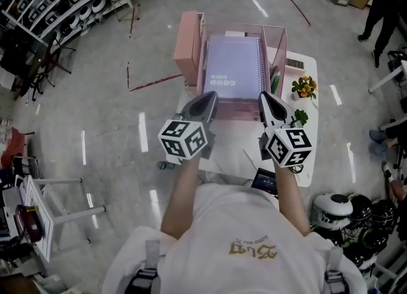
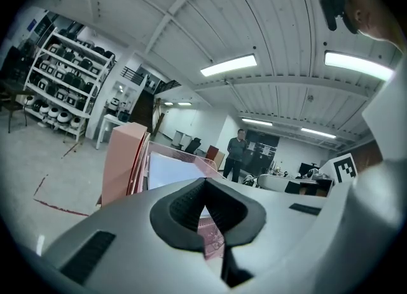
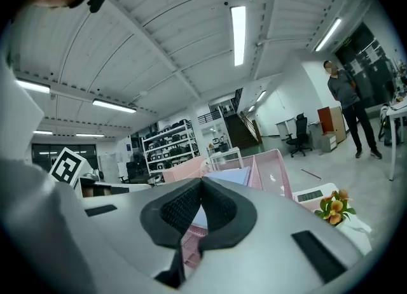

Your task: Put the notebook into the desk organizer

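A lavender spiral notebook (image 1: 232,70) rests inside the pink mesh desk organizer (image 1: 278,39) on the white table (image 1: 308,162). My left gripper (image 1: 212,97) is at the organizer's near left corner and my right gripper (image 1: 262,97) at its near right corner. Both are shut with nothing between the jaws, and neither holds the notebook. In the left gripper view the closed tips (image 2: 204,181) point at the notebook (image 2: 166,170) and the organizer (image 2: 122,159). The right gripper view shows its closed tips (image 3: 201,180) before the notebook (image 3: 230,176) and the organizer's wall (image 3: 275,170).
On the table right of the organizer are a calculator (image 1: 294,63), a green pen (image 1: 275,84) and a small flower plant (image 1: 304,87). A dark device (image 1: 265,180) lies at the near edge. Helmets (image 1: 334,207) sit on the floor at right. A person (image 1: 383,3) stands far right.
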